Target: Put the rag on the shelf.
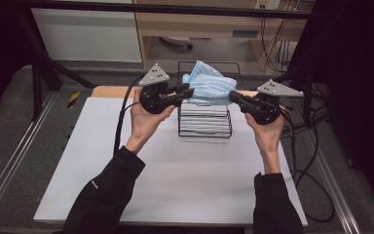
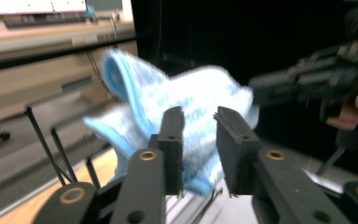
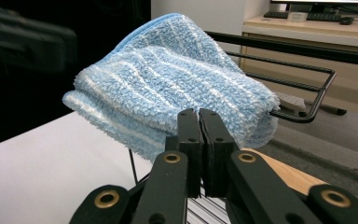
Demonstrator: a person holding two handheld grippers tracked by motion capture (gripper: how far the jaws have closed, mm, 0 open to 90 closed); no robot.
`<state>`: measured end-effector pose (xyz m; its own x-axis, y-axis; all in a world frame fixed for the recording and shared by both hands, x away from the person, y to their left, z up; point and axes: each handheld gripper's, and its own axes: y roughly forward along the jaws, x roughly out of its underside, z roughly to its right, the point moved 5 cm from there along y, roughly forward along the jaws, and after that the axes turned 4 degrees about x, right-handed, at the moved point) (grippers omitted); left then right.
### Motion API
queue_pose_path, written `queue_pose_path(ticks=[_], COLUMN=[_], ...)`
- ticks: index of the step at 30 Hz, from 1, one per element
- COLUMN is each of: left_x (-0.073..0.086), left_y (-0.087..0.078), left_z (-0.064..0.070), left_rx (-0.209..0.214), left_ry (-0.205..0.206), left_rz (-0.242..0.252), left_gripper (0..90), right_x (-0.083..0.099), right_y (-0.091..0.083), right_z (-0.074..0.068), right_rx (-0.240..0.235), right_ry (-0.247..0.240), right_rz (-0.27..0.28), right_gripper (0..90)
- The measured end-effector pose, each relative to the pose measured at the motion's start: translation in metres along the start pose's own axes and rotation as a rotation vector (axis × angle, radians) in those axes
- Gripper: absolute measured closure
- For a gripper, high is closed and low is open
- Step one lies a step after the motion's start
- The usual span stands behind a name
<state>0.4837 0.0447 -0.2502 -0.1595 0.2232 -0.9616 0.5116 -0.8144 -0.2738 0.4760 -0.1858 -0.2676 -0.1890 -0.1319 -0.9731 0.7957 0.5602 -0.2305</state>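
A fluffy blue-and-white striped towel [image 1: 207, 85] lies bunched on top of a black wire rack [image 1: 204, 131] at the far middle of the white table. My left gripper [image 1: 190, 90] is at the towel's left edge. In the left gripper view the towel [image 2: 205, 93] sits just beyond the left gripper [image 2: 199, 119], whose jaws are open. My right gripper [image 1: 233, 96] is at the towel's right edge. The right gripper view has the right gripper [image 3: 199, 114] shut in front of the towel [image 3: 168, 84], with no cloth visible between its jaws.
The rack's wire frame [image 3: 307, 116] sticks out past the towel. A white sheet [image 1: 175, 180] covers the table, with a wooden strip [image 1: 107, 91] along its far edge. Cables [image 1: 311, 161] trail off the right side. Metal rails run down both sides of the table.
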Motion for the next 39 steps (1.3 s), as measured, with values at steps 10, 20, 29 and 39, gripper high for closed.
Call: queue_pose_path(ticks=[10,20,29,39], left_x=[0.027,0.032,0.029,0.023], left_y=[0.025,0.033,0.023,0.005], left_z=[-0.013,-0.017,-0.014,-0.015], left_rx=[-0.033,-0.049,-0.023,-0.04], left_ry=[-0.021,-0.021,-0.034,-0.057], left_rz=[-0.119,-0.114,-0.07,-0.06], left_gripper=[89.5,89.7,83.0,63.8], right_x=[0.01,0.022,0.019,0.004], right_y=[-0.001,0.014,0.008,0.0], right_z=[0.003,0.006,0.004,-0.005], right_rx=[-0.026,0.002,-0.001,-0.011], right_ry=[0.033,0.041,0.023,0.004], right_rz=[-0.021,-0.051,0.001,0.02], right_gripper=[84.5,90.0,84.1,65.8])
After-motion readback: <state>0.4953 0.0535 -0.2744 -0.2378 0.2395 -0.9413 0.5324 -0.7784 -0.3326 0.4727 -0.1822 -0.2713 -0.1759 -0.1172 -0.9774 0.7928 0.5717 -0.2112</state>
